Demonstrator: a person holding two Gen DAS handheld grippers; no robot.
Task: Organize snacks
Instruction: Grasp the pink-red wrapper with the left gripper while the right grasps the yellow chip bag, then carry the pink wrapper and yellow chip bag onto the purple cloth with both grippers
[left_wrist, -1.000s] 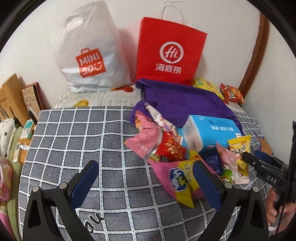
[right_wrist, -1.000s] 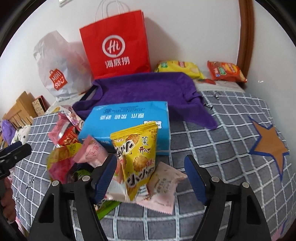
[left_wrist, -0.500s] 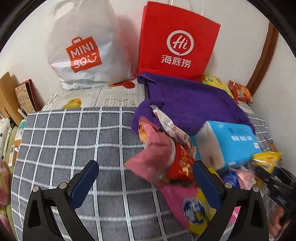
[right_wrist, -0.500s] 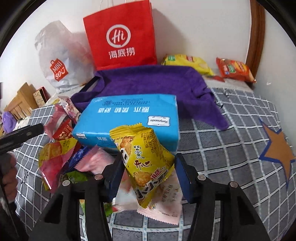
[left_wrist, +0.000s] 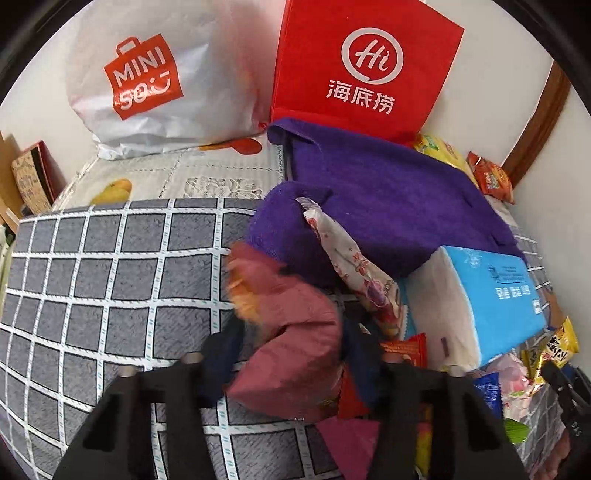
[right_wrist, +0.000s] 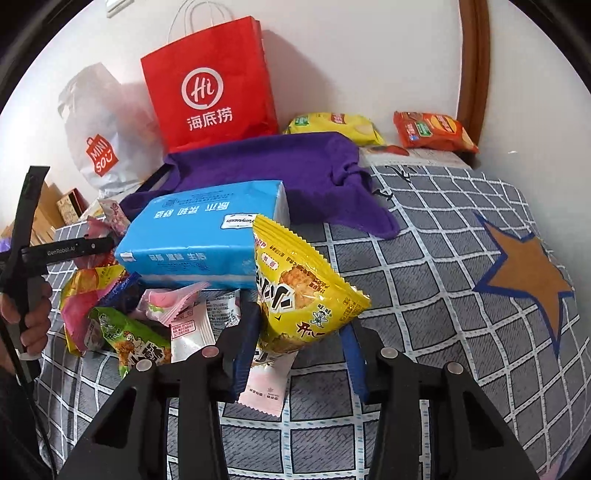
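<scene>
The left gripper (left_wrist: 291, 354) was clamped on a pink packet (left_wrist: 295, 343), held just above the grey checked blanket (left_wrist: 110, 280) beside the snack pile. The right gripper (right_wrist: 299, 350) was clamped on a yellow packet (right_wrist: 303, 295), lifted in front of the blue tissue pack (right_wrist: 207, 236). Behind lay a purple cloth (right_wrist: 295, 166) and a red bag (right_wrist: 210, 85).

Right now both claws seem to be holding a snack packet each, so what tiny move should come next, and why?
Probably lift the yellow packet clear of the pile: the right gripper pinches it, while the left gripper holds the pink packet.
</scene>
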